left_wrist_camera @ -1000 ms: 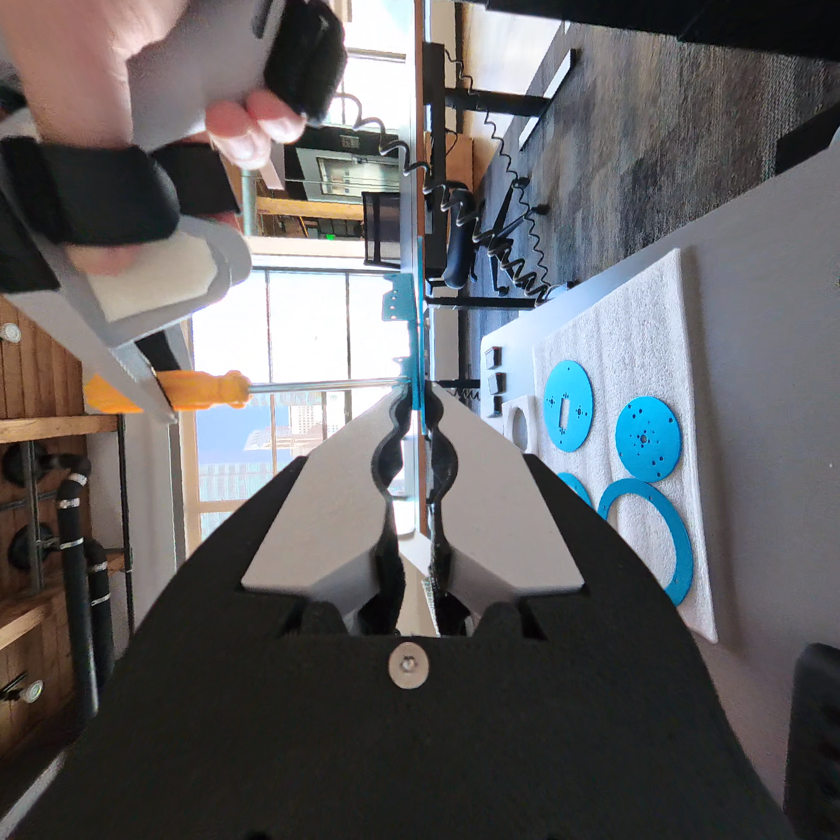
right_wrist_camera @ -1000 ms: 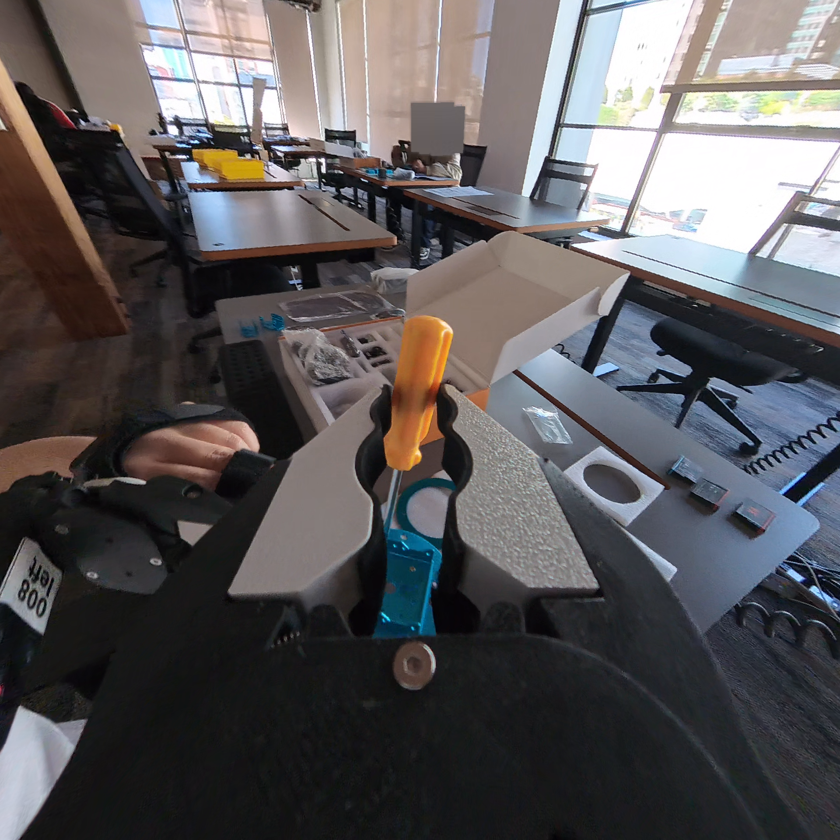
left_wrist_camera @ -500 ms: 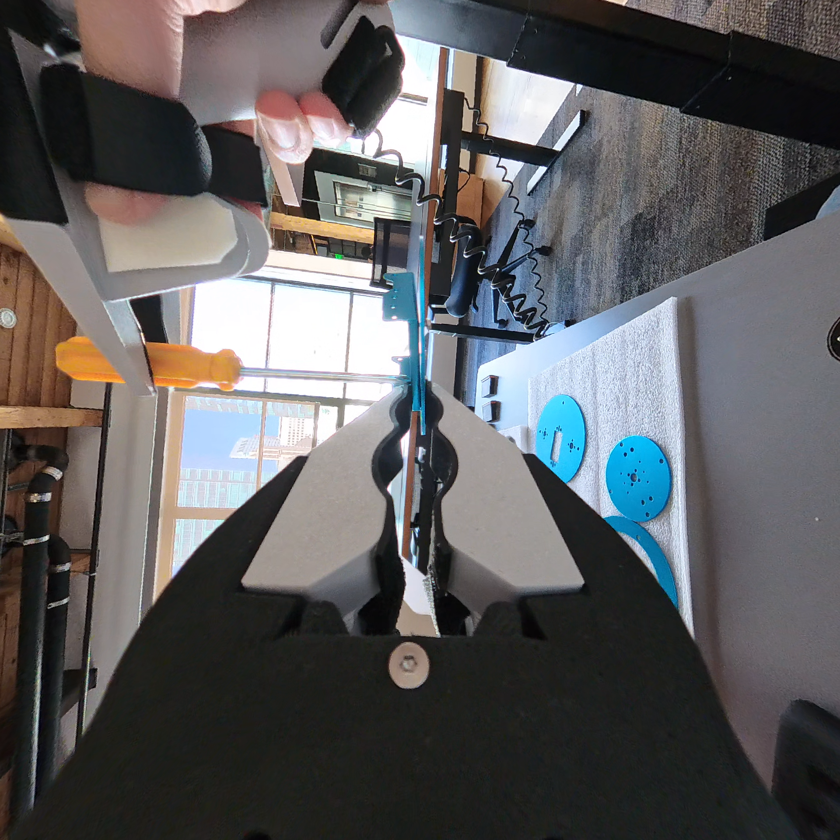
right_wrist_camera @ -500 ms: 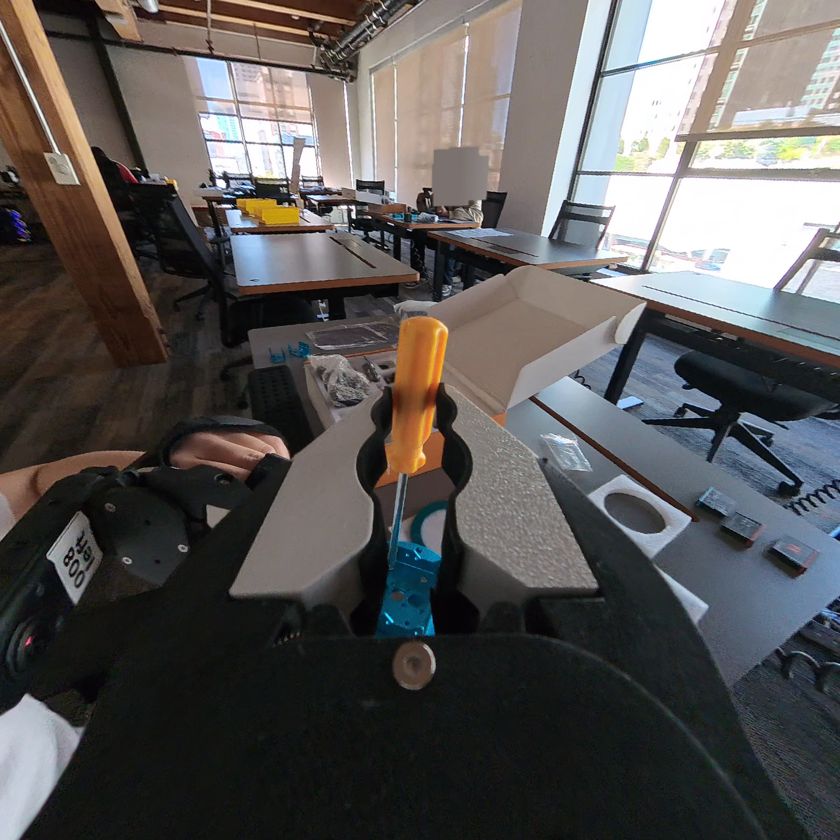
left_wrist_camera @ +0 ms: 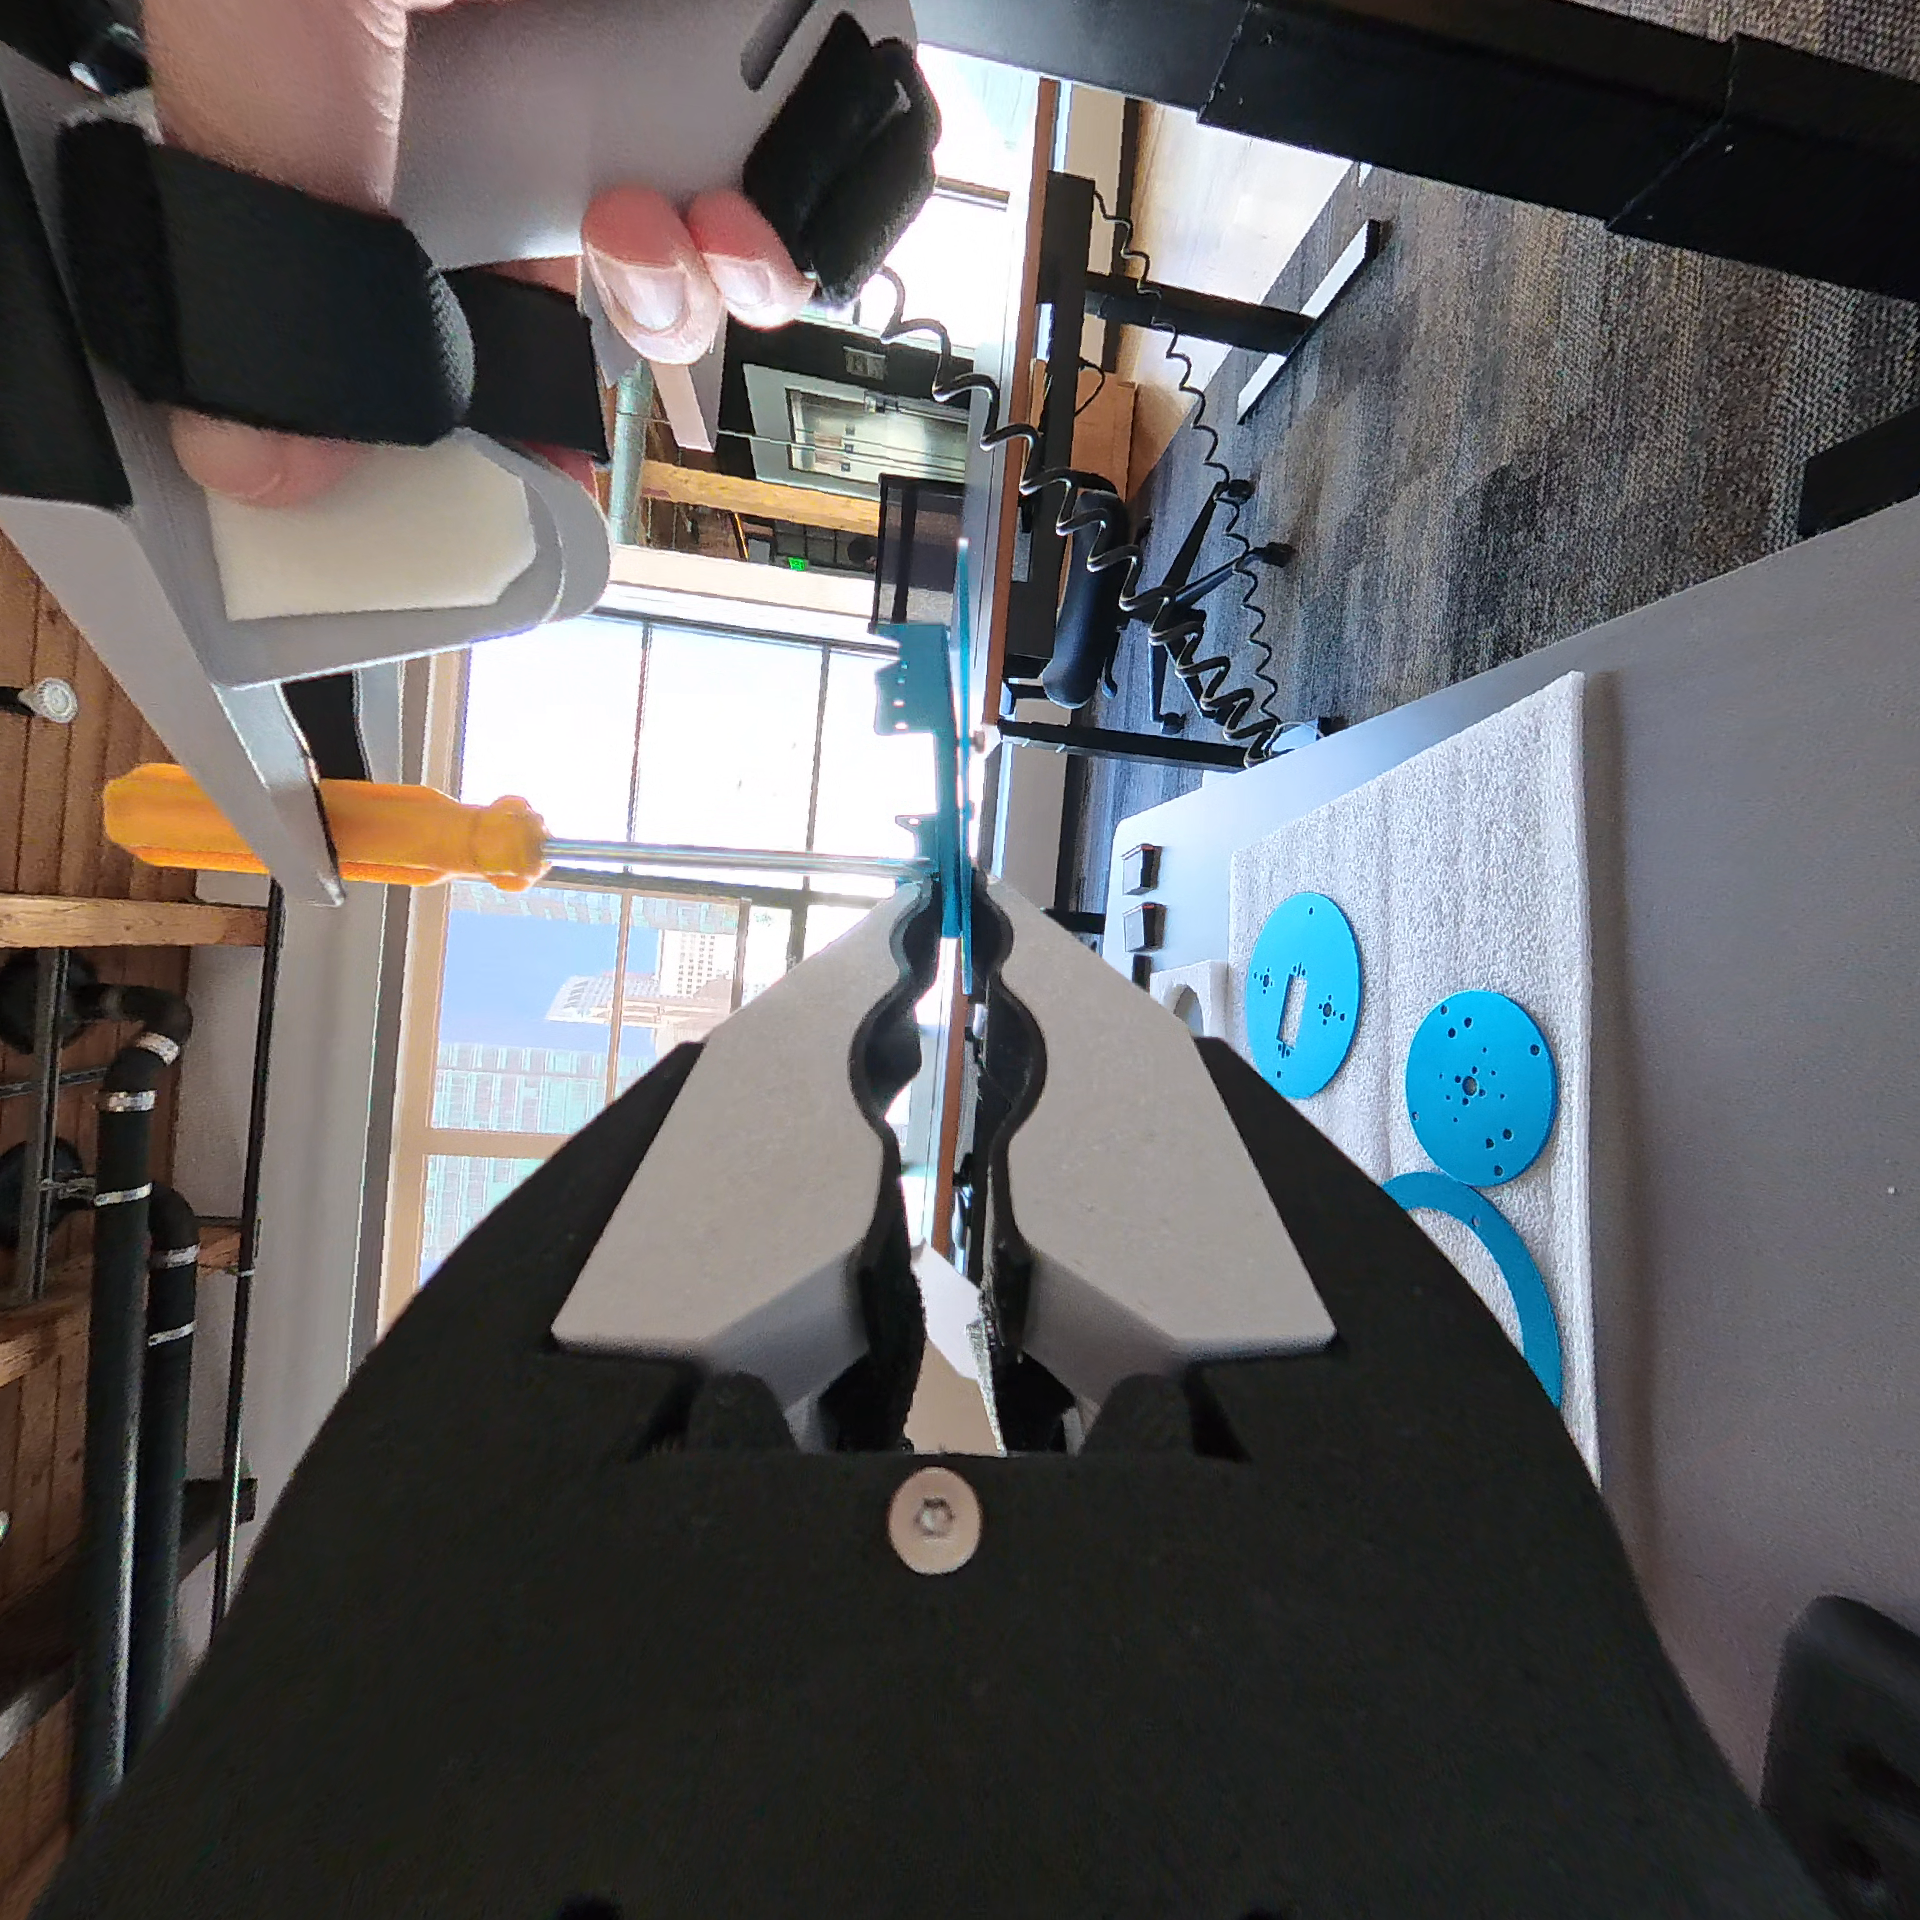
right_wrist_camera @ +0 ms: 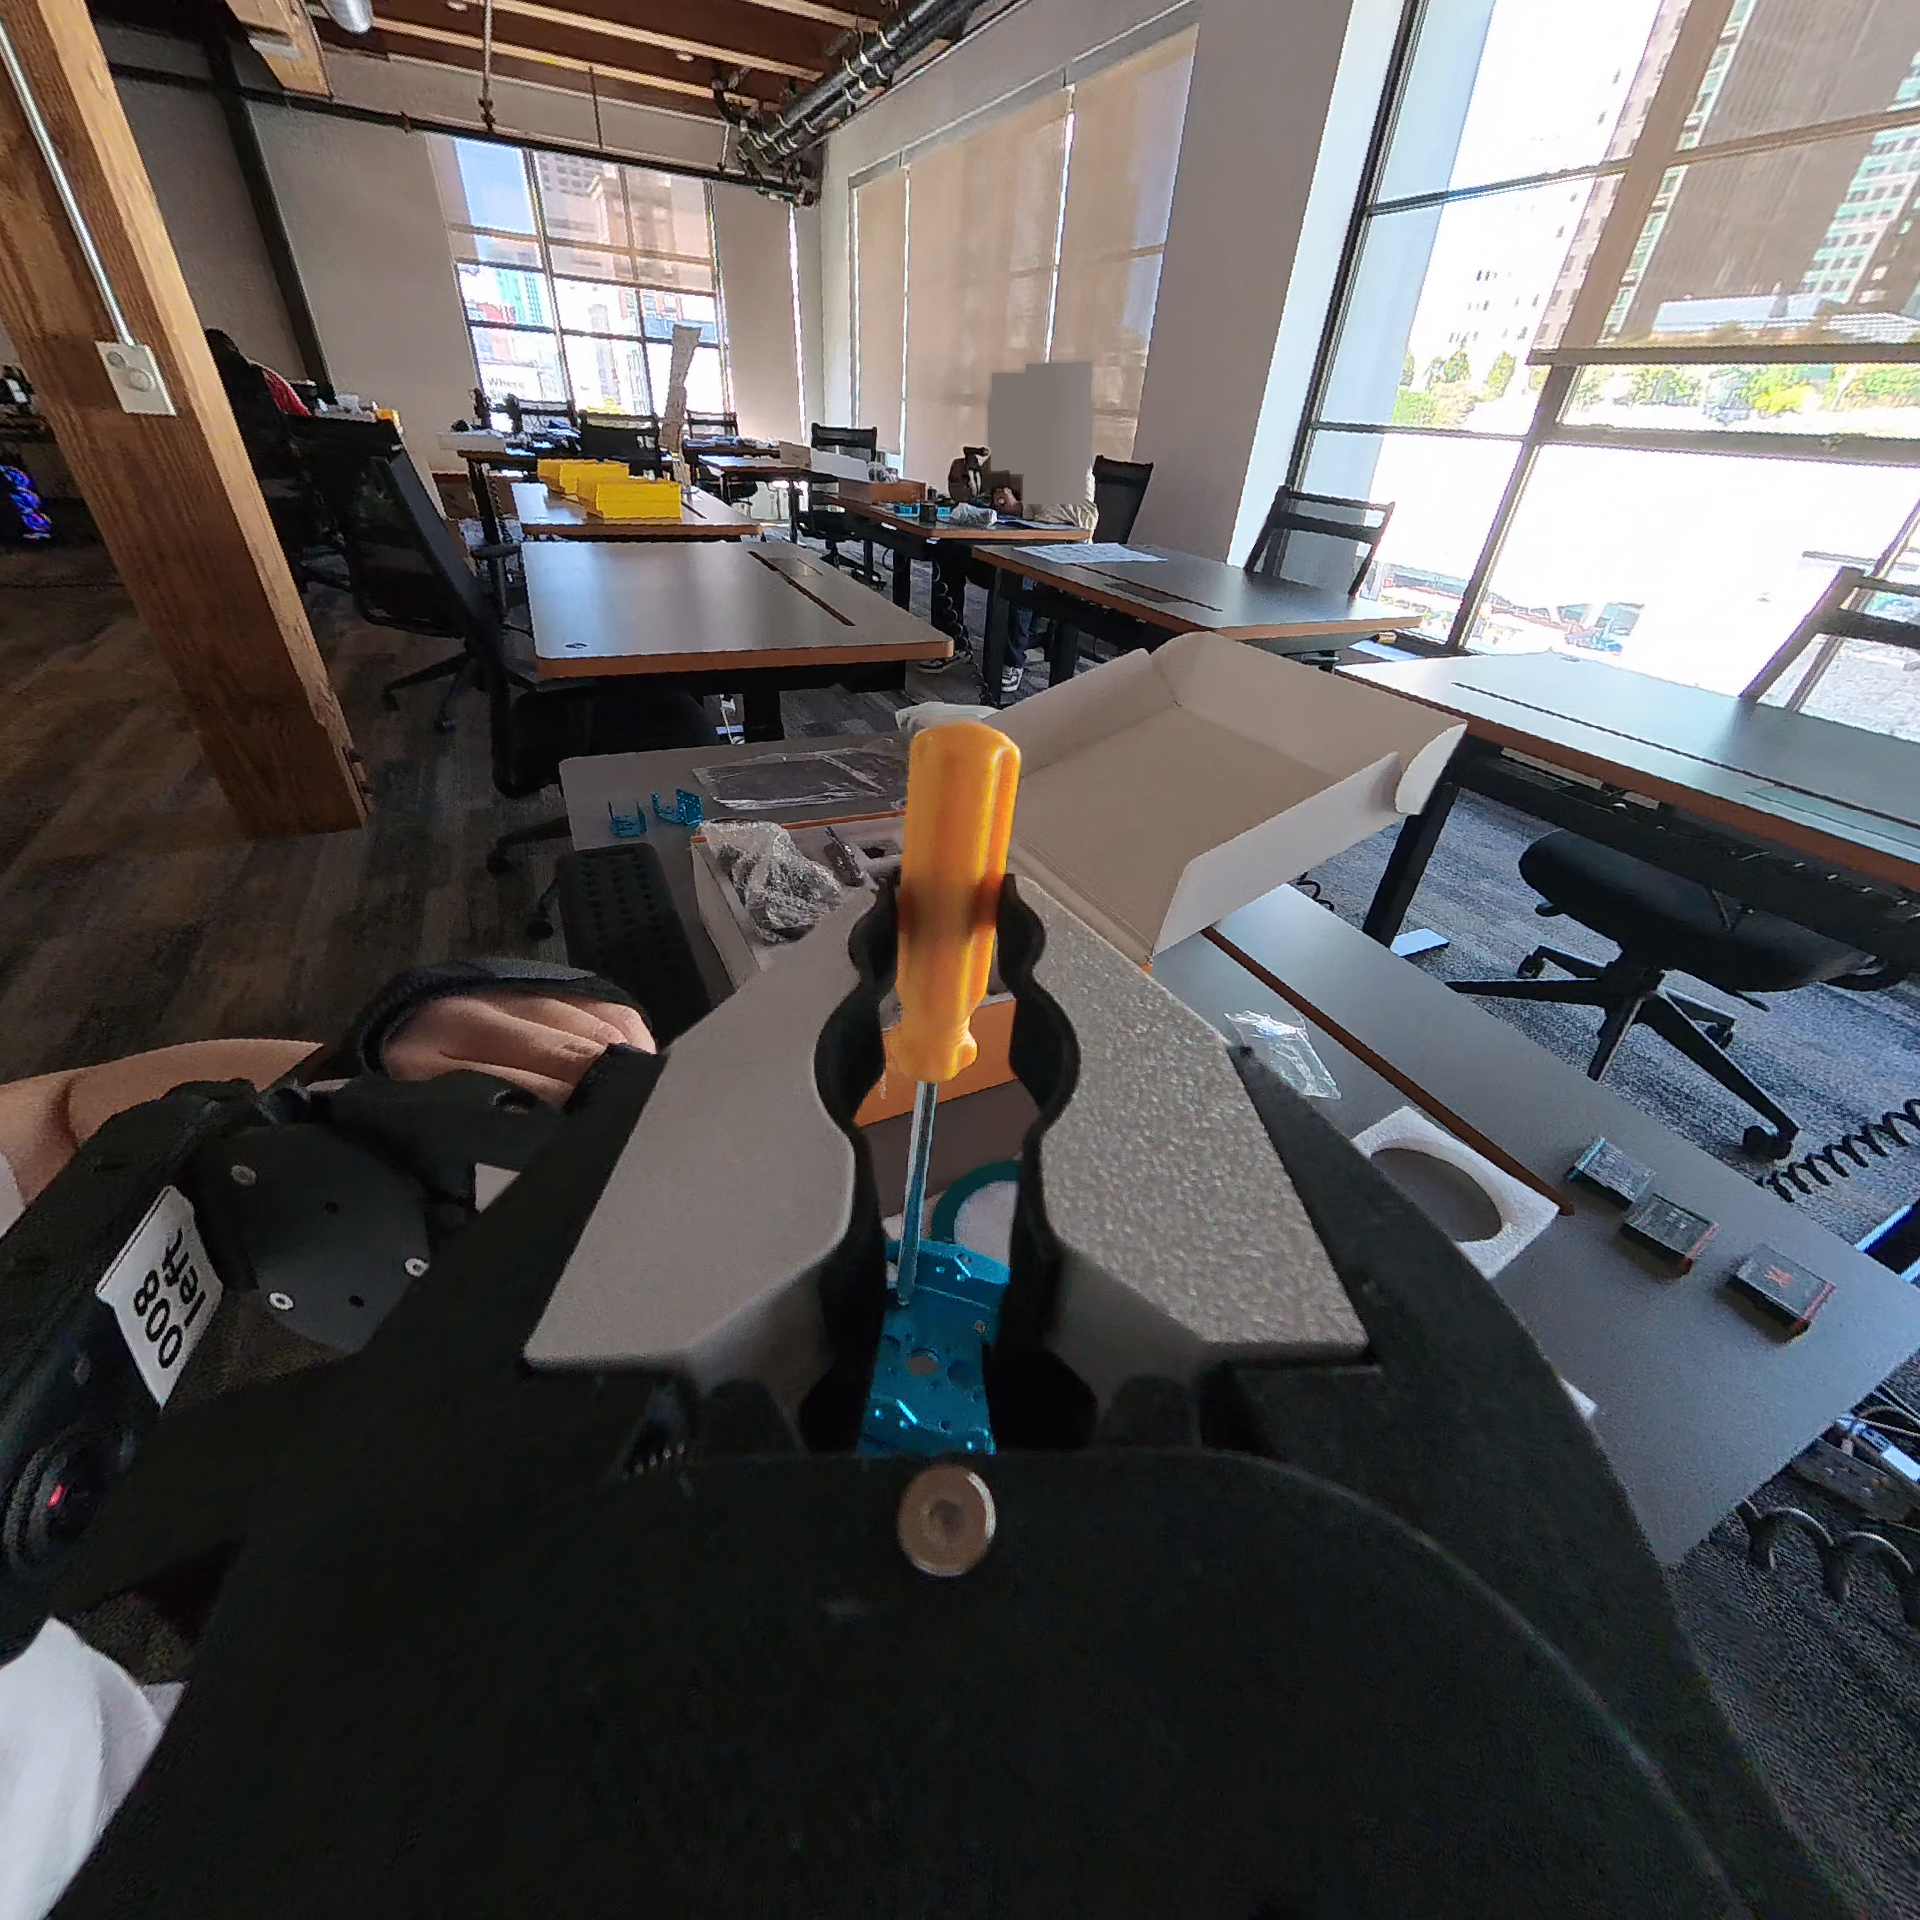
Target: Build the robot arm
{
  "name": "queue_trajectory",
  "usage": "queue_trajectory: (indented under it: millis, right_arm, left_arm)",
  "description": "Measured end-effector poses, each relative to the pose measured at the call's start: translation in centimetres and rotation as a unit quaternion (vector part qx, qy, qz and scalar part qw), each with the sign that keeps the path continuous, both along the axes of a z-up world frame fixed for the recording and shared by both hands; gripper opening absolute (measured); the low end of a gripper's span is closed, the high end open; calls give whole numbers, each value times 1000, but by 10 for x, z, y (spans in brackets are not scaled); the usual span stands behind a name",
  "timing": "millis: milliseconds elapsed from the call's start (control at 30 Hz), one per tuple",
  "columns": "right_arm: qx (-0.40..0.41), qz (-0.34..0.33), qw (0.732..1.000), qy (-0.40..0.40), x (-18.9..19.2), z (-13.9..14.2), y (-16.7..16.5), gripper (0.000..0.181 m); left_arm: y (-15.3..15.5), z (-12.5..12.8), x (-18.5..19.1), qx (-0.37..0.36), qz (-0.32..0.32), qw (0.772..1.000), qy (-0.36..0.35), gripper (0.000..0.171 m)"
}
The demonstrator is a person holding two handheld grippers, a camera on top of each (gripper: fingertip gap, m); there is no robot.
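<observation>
Between the fingers of the left gripper (left_wrist_camera: 951,914): a thin blue metal bracket (left_wrist_camera: 940,769), pinched edge-on at the very tips and jutting well beyond them, so leaving its perforated face bare to the side; jaws closed on that plate, nearly meeting. Against that bare face: the steel tip of an orange-handled screwdriver (left_wrist_camera: 416,836), shaft square to the plate, presumably to bear straight on a screw or hole, though too small to tell which. Around the orange handle: the right gripper (right_wrist_camera: 951,925), clamped on it in the scalloped notch of the black pads, handle end poking past the tips, blade pointing back toward the camera and down onto the bracket (right_wrist_camera: 930,1361); held thus, probably, to keep the tool on its own axis for turning. Behind, strapped round the right gripper's grey grip: a person's hand (left_wrist_camera: 343,166). Down on the grey table (left_wrist_camera: 1766,935), well apart from both grippers: a white foam mat (left_wrist_camera: 1455,810) bearing blue discs (left_wrist_camera: 1481,1101) and a blue ring (left_wrist_camera: 1496,1268); farther off, an open white box (right_wrist_camera: 1195,810), a bag of dark parts (right_wrist_camera: 774,883), small black blocks (right_wrist_camera: 1668,1231).
</observation>
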State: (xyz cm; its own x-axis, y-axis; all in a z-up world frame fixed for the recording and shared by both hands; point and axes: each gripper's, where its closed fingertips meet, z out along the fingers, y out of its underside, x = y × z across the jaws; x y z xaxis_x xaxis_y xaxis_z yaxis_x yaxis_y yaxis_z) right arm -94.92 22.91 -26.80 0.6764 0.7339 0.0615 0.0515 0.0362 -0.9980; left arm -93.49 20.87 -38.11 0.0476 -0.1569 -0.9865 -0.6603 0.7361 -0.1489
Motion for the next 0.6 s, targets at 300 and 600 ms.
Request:
queue_trajectory:
  millis: [300,600]
  right_arm:
    - [-32,-14,998,-42,2,-17,12,19]
    - [-141,70,981,-111,2,-48,13,17]
  left_arm:
    - [12,-15,-3,4,26,999,30,3]
    - [21,-44,-3,-5,20,998,55,2]
